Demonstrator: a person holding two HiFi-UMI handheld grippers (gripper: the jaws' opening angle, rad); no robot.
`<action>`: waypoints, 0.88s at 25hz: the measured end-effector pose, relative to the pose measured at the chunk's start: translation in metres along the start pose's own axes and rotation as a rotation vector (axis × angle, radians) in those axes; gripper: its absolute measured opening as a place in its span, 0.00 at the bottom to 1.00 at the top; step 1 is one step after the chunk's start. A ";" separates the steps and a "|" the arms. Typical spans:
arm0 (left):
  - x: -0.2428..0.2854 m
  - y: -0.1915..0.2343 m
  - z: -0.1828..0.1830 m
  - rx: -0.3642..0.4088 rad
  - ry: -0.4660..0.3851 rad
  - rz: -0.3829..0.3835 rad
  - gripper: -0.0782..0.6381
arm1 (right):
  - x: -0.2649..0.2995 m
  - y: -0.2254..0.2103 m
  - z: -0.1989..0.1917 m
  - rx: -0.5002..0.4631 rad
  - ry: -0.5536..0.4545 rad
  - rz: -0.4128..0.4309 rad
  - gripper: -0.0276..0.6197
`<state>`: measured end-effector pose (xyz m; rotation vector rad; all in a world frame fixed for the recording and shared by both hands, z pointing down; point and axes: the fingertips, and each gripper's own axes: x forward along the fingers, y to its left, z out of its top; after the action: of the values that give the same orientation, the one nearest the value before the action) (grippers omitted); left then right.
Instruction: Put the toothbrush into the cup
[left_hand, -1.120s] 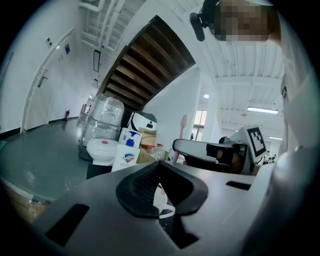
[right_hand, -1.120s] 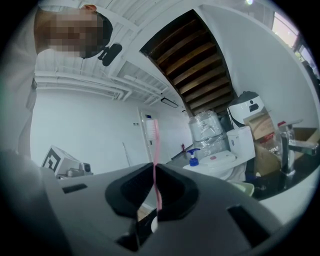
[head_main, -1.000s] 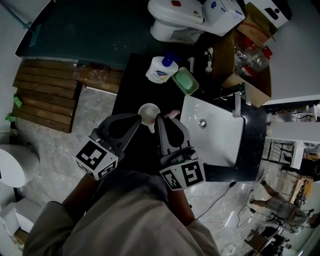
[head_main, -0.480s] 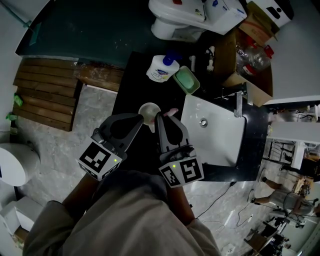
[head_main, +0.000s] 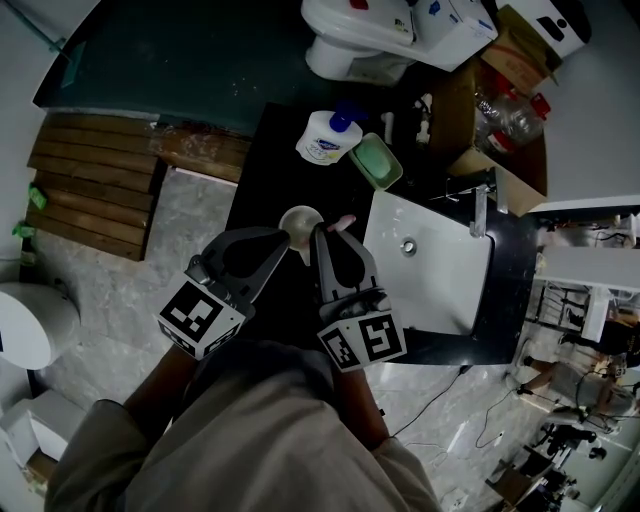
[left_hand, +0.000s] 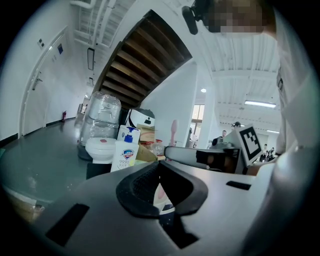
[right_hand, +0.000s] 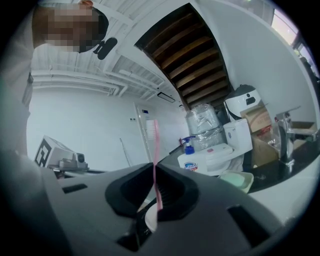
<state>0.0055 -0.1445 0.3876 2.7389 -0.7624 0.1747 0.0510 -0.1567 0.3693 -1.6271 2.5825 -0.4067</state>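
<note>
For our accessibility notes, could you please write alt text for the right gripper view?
The right hand-held gripper is shut on an upright pink toothbrush, bristles up, with a white cup beyond. A soap bottle and green soap dish stand behind.

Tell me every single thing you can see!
toothbrush: one, pink, in the right gripper
cup: one, white, on the counter
bottle: one, white with blue pump, far end of counter
soap dish: one, green, beside the bottle
sink: one, white, right of the cup
tap: one, silver, at the sink
toilet: one, white, past the counter
box: one, brown, right of the toilet
left gripper: one, grey, shut, beside the cup
right gripper: one, grey, shut on the toothbrush
</note>
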 end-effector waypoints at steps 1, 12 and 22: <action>0.000 0.000 0.000 -0.002 0.000 -0.001 0.12 | 0.000 0.000 0.000 0.000 0.001 0.000 0.08; 0.000 0.002 -0.005 -0.025 0.011 -0.005 0.12 | 0.005 -0.001 -0.010 -0.009 0.023 0.013 0.08; 0.003 0.003 -0.006 -0.051 0.012 -0.016 0.12 | 0.009 -0.004 -0.018 -0.002 0.036 0.017 0.08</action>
<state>0.0062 -0.1459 0.3948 2.6929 -0.7308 0.1665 0.0473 -0.1633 0.3883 -1.6118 2.6221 -0.4366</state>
